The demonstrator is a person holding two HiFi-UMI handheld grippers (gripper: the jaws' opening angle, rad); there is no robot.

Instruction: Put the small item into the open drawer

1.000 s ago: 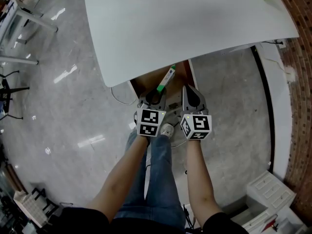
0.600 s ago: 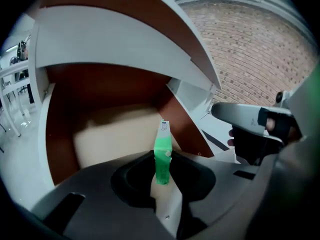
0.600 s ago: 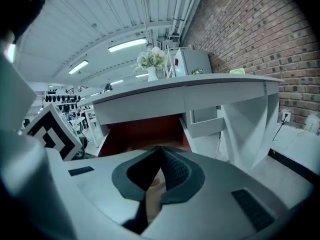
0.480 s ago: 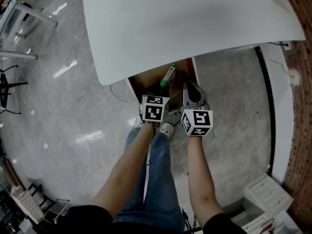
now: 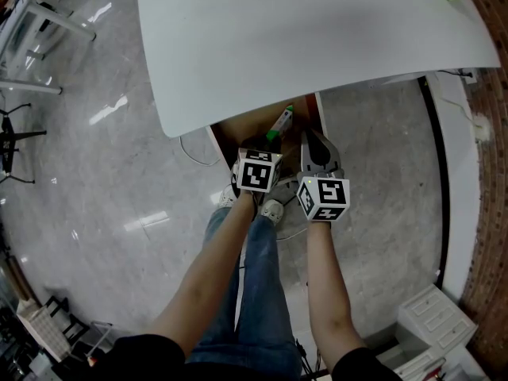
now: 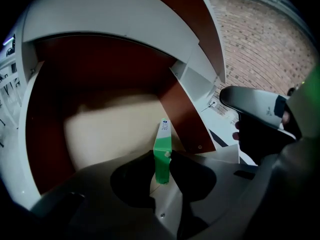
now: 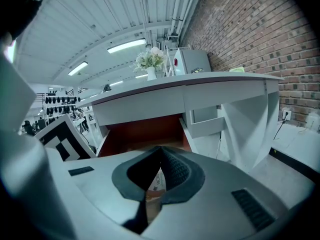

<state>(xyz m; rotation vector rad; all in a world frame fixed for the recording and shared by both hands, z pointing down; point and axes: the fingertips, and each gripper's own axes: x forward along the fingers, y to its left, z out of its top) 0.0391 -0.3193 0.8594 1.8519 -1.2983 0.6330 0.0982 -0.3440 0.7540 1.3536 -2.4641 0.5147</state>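
I held the small item, a slim green and white piece, between the jaws of my left gripper. The jaws were opening, yet the pads still lay against its green lower half. It stood up out of them with its white end pointing forward. It hung over the open drawer, whose brown sides and paler floor filled most of the left gripper view. None of it touched the drawer.

The white table top overhung the back part of the drawer, so only the front strip lay open to me from above. The item's tip reached close to that table edge. My right gripper hovered just beside the left one, by the drawer's right wall. Its jaws were pressed together at the tips. Through the gap lower down I saw a pale printed patch that I could not make out.

My legs in jeans and a shoe were right below both grippers on the grey floor. A cable looped on the floor to the drawer's left. A brick wall ran along the right, and a vase of flowers stood on the table.
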